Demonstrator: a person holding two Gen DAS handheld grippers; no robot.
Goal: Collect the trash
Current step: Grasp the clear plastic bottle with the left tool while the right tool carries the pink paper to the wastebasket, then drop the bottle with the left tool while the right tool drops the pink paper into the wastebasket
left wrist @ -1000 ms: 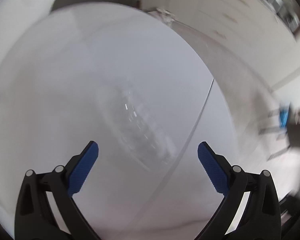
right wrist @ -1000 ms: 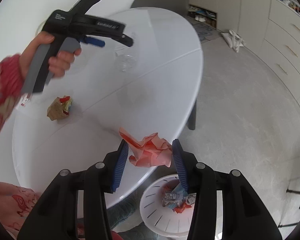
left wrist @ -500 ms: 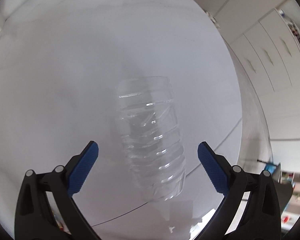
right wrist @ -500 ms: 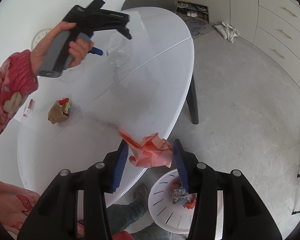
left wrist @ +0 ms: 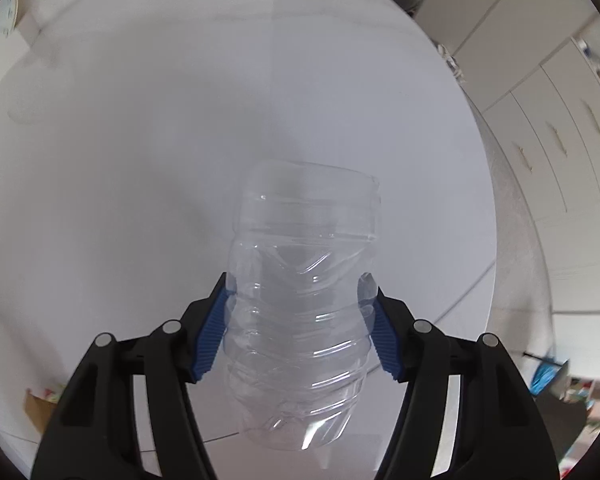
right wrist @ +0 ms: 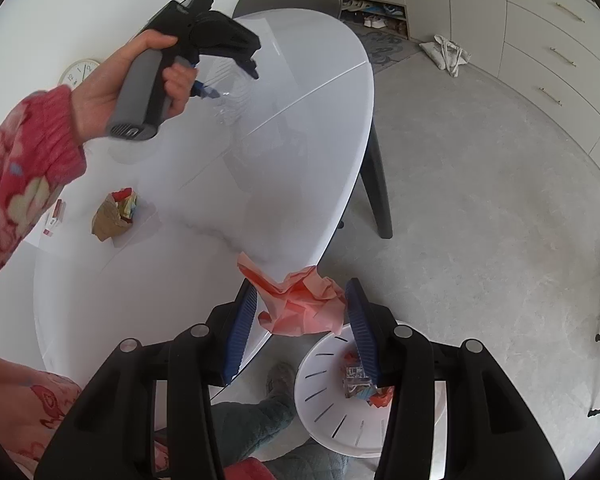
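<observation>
My left gripper [left wrist: 300, 312]: pointed steeply down, jaws closing, both blue pads pressed against a clear bottle [left wrist: 300, 320] between them. My left hand [right wrist: 140, 80]: wrapped around its grey handle, red patterned sleeve at the wrist. My right gripper [right wrist: 302, 320]: tilted downward, jaws partly closed, clamping crumpled red paper [right wrist: 300, 304].

Numbers on a clock, not much else to read

On the round wall clock [right wrist: 78, 72], a 12 near the top of the face, other numbers too small to make out. Tiny light print on the black tool [right wrist: 198, 26] in the hand, too blurry to read. Some print on a wrapper [right wrist: 356, 378] in the white bin [right wrist: 332, 412], also unreadable.
</observation>
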